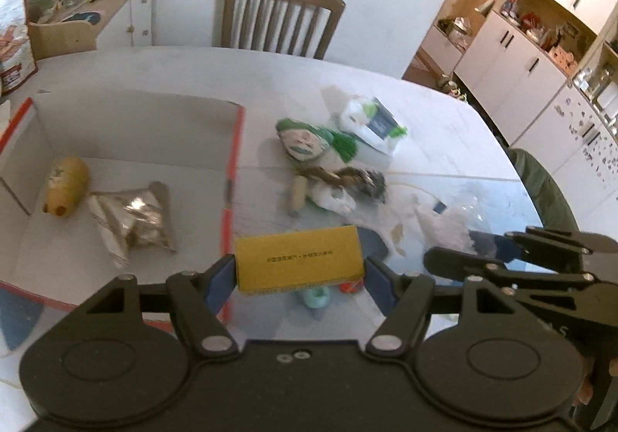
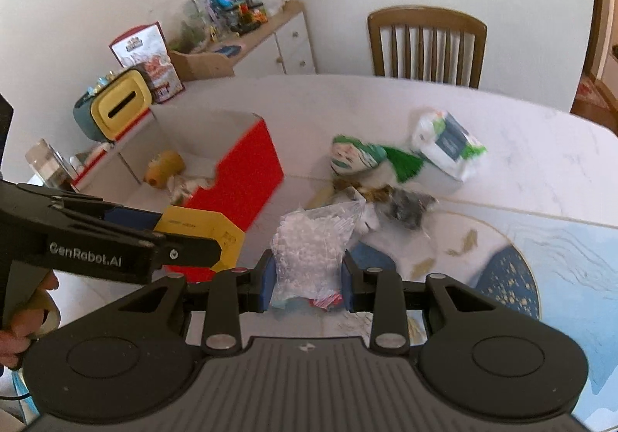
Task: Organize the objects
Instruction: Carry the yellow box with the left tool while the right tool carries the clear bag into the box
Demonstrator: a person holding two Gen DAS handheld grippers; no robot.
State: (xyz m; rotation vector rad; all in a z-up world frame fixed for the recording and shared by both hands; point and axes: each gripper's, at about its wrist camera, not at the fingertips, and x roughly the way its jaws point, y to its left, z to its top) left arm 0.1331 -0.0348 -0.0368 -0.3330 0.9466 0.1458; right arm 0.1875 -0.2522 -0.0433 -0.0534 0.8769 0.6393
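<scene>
My left gripper (image 1: 299,271) is shut on a flat yellow box (image 1: 299,262), held above the table just right of the red-sided cardboard box (image 1: 231,169). That box holds a yellow-brown bottle (image 1: 65,187) and a silvery foil bag (image 1: 133,217). My right gripper (image 2: 307,279) is shut on a clear bag of white bits (image 2: 311,239), lifted over the table. In the right wrist view the left gripper (image 2: 193,239) shows at the left with the yellow box (image 2: 197,229), near the red box (image 2: 247,169). A pile of packets (image 1: 332,169) lies mid-table.
A green-and-white packet (image 2: 359,156) and a white tissue pack (image 2: 448,146) lie beyond the pile. A wooden chair (image 1: 282,19) stands at the far edge. A yellow and teal container (image 2: 116,111) sits behind the red box. A blue-patterned mat (image 2: 513,277) covers the table's right.
</scene>
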